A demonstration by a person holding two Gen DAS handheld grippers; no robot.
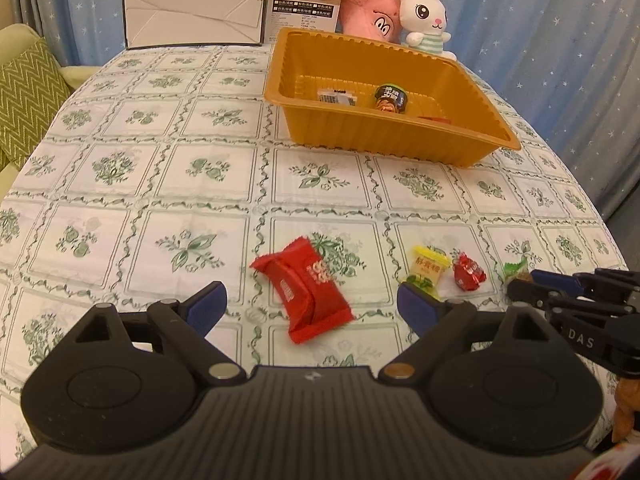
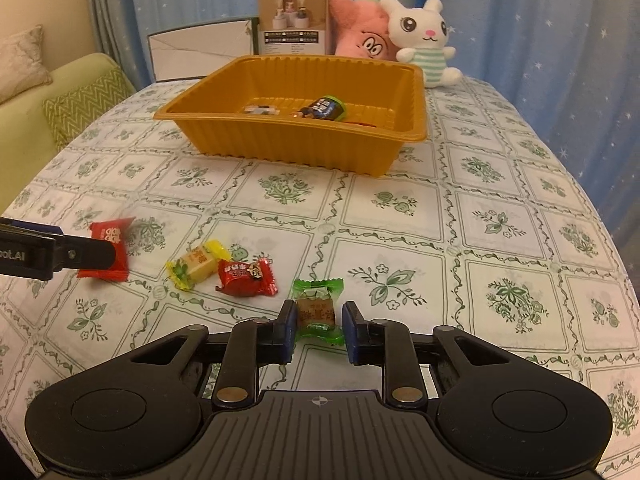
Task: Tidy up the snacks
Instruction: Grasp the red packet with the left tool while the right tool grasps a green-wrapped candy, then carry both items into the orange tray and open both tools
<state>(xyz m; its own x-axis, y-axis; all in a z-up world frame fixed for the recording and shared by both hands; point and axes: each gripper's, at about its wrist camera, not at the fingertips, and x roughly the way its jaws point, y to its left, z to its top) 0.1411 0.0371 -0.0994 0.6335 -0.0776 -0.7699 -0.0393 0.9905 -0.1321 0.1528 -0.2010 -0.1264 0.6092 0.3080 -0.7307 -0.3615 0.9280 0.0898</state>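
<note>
**Green candy caught between the right jaws, tray far up the frame**

The green-wrapped candy (image 2: 319, 311) lies low in the centre of the right wrist view, its twisted ends pointing up and down the frame, so its long axis runs along the fingers, not across them. The right gripper (image 2: 318, 326) has its blue pads drawn in against the candy's two sides, pinching it while it rests on the tablecloth (image 2: 460, 220).

To its left lie a small red candy (image 2: 247, 278), a yellow candy (image 2: 199, 264) and a red packet (image 2: 110, 254). That packet sits between the widely spread jaws of the left gripper (image 1: 312, 308), untouched.

The orange tray (image 2: 224, 136), already holding a few snacks, stands upper centre, well apart from both grippers.
</note>
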